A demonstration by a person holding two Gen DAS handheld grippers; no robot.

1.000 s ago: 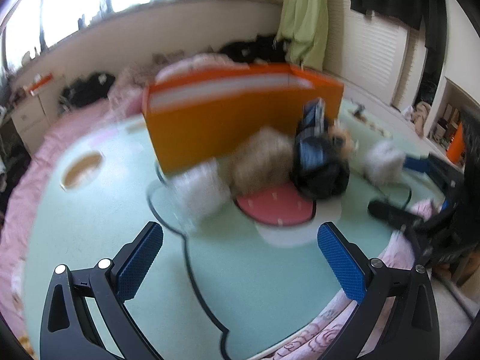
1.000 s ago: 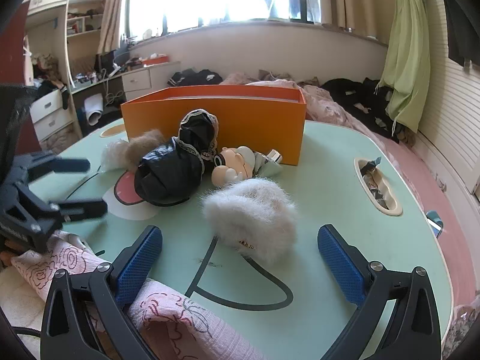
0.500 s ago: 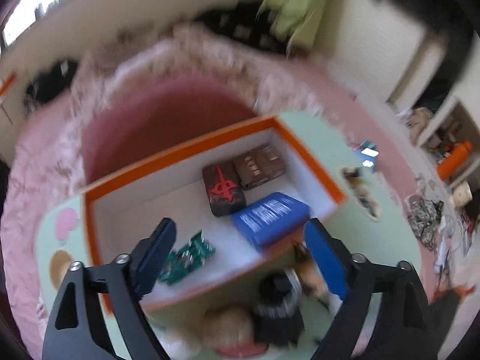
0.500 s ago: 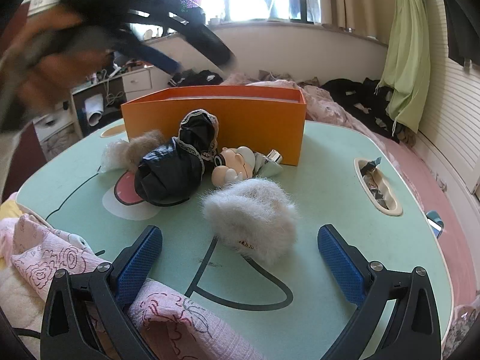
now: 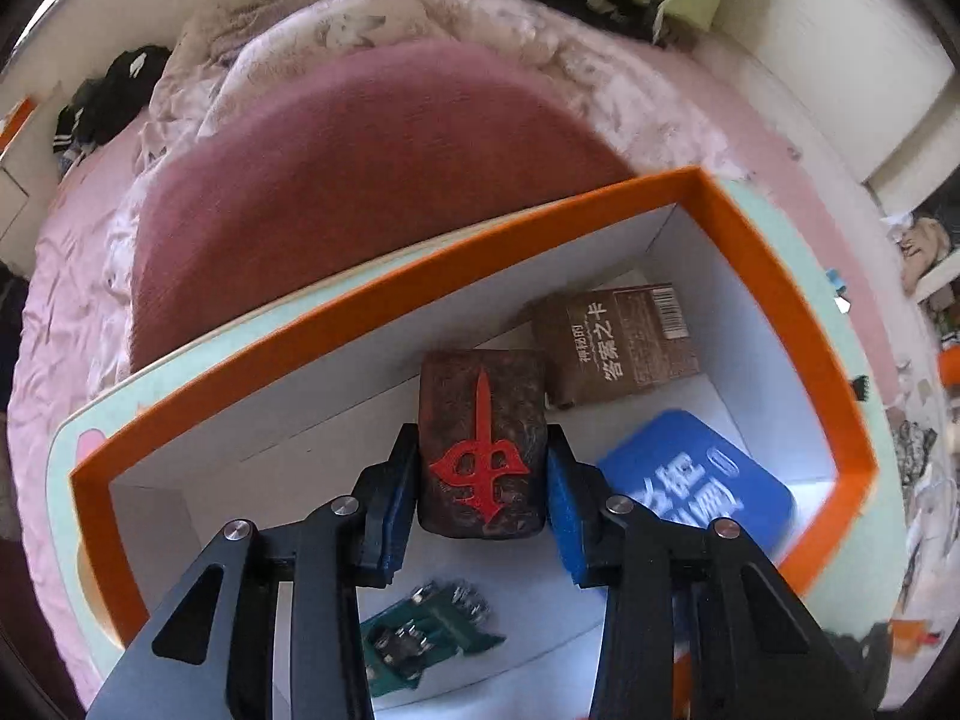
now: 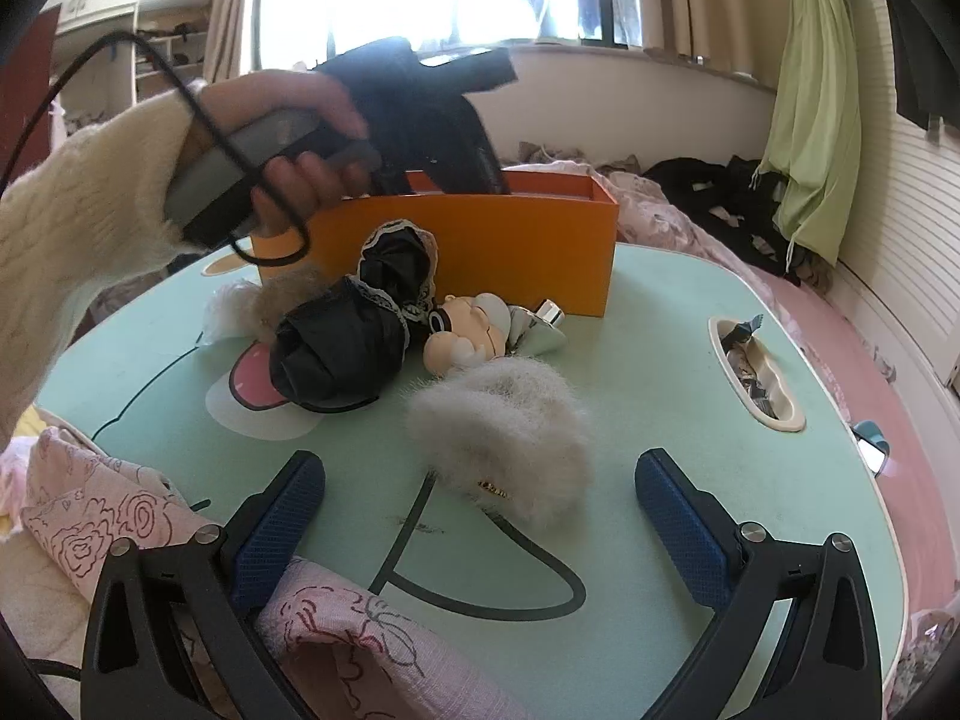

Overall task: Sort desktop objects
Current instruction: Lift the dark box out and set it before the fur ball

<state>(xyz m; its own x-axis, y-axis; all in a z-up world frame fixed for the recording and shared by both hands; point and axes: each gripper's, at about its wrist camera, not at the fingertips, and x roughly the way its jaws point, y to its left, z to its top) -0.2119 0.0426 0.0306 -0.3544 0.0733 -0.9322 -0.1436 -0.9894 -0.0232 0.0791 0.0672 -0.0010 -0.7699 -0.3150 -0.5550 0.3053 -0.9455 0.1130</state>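
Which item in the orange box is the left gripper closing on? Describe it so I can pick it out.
Look inside the white-lined orange box on the green table. Among the things on its floor, the dark brown block lies in the middle, between the closing left gripper pads. Unlike the tan packet behind it, the blue pouch beside it and the green circuit board, it bears a big red symbol.

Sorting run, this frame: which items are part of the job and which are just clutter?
In the job:
- orange box
- dark block with red character, left hand-held gripper closing on it
- brown card pack, blue packet, green circuit board
- black pouch, doll, fluffy white purse

Just lying about:
- pink blanket
- green curtain
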